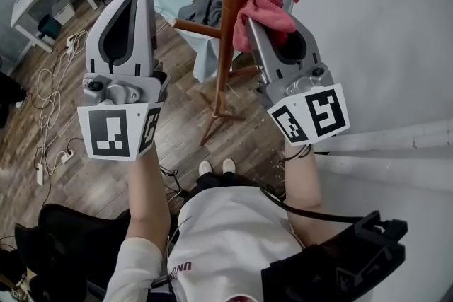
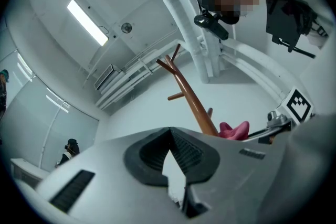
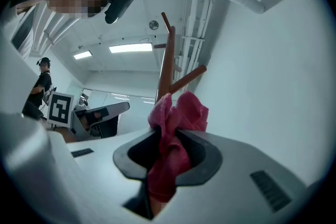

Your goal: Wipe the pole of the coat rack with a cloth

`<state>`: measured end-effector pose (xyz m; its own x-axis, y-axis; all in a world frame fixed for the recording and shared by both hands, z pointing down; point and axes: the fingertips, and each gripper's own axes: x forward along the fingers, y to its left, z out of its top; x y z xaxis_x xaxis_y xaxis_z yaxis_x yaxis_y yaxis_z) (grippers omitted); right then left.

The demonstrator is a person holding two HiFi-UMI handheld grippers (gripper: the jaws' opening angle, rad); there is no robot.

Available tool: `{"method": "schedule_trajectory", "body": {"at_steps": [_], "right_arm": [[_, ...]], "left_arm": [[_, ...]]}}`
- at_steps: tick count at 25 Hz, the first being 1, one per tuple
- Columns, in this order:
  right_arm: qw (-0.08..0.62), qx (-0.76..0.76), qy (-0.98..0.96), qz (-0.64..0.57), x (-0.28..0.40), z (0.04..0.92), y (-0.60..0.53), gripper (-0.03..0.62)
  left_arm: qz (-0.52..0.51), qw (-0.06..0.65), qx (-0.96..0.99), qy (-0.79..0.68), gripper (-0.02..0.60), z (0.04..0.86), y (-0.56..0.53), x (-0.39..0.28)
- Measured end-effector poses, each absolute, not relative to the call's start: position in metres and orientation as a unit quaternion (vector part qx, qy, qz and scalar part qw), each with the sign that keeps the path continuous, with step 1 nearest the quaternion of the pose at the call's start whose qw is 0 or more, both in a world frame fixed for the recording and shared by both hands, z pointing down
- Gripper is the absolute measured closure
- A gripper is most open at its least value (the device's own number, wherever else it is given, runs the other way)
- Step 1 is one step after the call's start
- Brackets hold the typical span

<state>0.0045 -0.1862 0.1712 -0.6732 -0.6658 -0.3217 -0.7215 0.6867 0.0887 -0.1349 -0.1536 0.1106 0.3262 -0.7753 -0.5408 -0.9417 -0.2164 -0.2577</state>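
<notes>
— Cloth (image 3: pixel 176 128) first: where was it?
— Bunched up in the right claw (image 1: pixel 267 19), which pinched it tight. It was right beside the brown pole (image 1: pixel 232 25), maybe touching it.
— How would it feel?
— Soft, light and floppy, I think. Best held by a fat bunch so it would not slip out.
— And the arms (image 1: pixel 145 194)?
— Both were held up high. The left claw (image 2: pixel 169 131) was pressed together with nothing in it, apart from the pole.
</notes>
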Motion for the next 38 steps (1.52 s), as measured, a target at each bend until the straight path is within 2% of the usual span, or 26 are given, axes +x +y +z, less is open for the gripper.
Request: {"method": "schedule_trajectory", "body": {"at_steps": [38], "right_arm": [[0.049,-0.417,0.908,-0.017,0.003,0.293,-0.195,0.502]], "left_arm": [[0.108,0.267,-0.774,0.565,0.569,0.147,-0.148,-0.133]]}}
